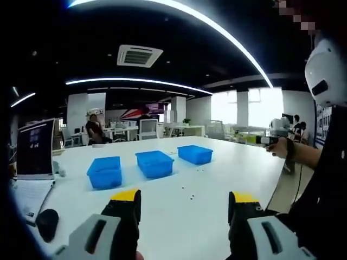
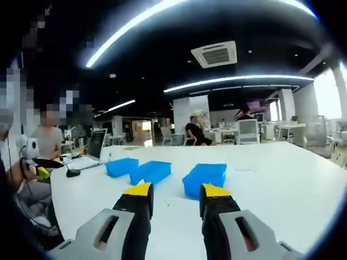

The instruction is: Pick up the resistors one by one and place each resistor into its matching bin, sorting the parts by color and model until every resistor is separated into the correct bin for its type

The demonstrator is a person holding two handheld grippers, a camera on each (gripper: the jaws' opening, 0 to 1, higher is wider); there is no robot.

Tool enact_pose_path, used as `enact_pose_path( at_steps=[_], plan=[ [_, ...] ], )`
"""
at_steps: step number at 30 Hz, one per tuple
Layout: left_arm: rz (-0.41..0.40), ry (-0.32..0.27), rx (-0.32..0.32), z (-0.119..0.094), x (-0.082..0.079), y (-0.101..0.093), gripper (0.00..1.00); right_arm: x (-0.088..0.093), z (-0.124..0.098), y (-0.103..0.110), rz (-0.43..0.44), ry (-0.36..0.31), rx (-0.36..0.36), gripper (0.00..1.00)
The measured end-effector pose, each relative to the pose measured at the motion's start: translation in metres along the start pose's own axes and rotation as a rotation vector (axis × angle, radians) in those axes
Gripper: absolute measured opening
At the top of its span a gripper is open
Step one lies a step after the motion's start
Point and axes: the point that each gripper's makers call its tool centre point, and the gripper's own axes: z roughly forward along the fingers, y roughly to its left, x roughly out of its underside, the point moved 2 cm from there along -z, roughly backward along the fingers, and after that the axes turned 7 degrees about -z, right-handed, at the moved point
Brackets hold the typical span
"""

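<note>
On the white table (image 1: 217, 162), three blue bins (image 1: 155, 163) stand in a row, with the resistors (image 1: 191, 195) as small dark specks scattered just in front of the middle bin. Both the left gripper (image 1: 184, 203) and right gripper (image 2: 174, 195) hover with jaws apart and empty, so picking seems not yet begun; next, one must descend onto a single speck. The left gripper view catches the loose specks and a laptop (image 1: 35, 149) beside the bins; in the right gripper view the parts are too small to tell.

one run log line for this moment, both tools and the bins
phase: pre-pick | left tool: open, empty, above table | right tool: open, empty | three blue bins: in a row on table | resistors: small dark specks, loose on table
</note>
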Motion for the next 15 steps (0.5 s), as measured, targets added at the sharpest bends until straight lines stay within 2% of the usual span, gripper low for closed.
enact_pose_path(
  at_steps=[5, 11, 15],
  plan=[
    [0.001, 0.007, 0.013, 0.004, 0.001, -0.001, 0.66, 0.002, -0.017, 0.0, 0.016, 0.013, 0.02, 0.35],
    [0.005, 0.004, 0.019, 0.004, 0.0, -0.002, 0.66, 0.001, -0.013, 0.004, 0.011, 0.044, -0.003, 0.34],
    [0.003, 0.007, 0.015, 0.002, 0.002, -0.001, 0.66, 0.004, -0.002, 0.007, -0.024, 0.104, -0.042, 0.34]
  ],
)
